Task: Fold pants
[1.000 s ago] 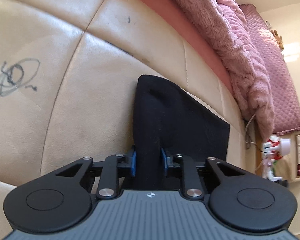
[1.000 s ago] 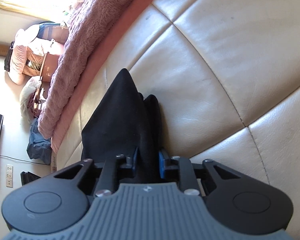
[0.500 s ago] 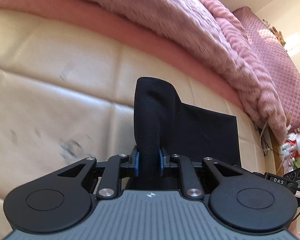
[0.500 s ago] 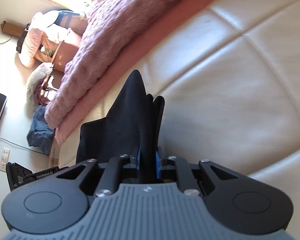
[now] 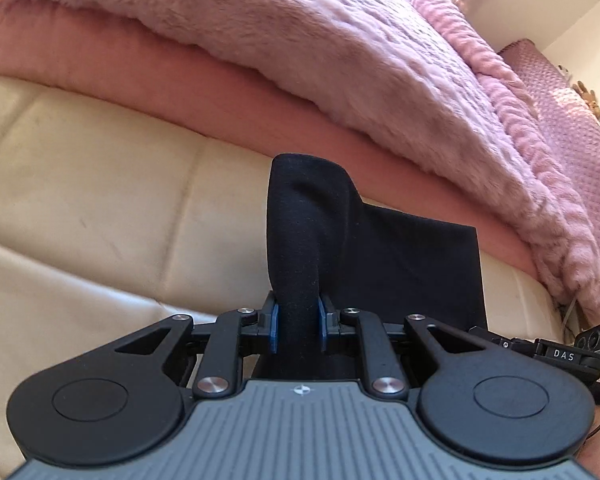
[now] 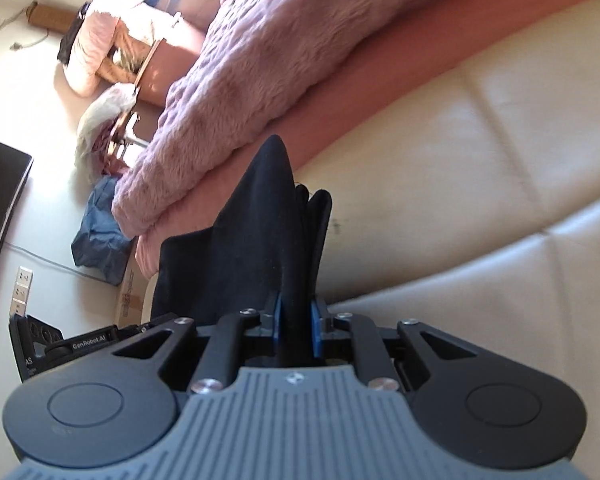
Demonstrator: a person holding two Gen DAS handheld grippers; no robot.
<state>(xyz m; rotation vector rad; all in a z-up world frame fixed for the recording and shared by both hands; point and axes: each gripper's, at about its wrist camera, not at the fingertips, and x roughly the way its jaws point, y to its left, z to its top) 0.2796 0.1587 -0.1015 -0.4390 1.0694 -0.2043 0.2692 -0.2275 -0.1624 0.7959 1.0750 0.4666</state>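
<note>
Pants: one black pair (image 5: 400, 264)
Left gripper (image 5: 298, 328): clamped on pants
Right gripper (image 6: 296, 330): clamped on pants
Surface: cream quilted cushion (image 5: 100, 200)
Far: one pink furry blanket (image 5: 300, 40)

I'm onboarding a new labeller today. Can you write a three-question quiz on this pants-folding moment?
1. True or false: the left gripper is clamped on the black pants.
2. What lies on the pink sheet behind the cream cushion? A) fluffy pink blanket B) a wooden tray C) a laptop
3. Fill in: the right gripper pinches bunched black ____.

Key: 1 true; 2 A; 3 pants.
</note>
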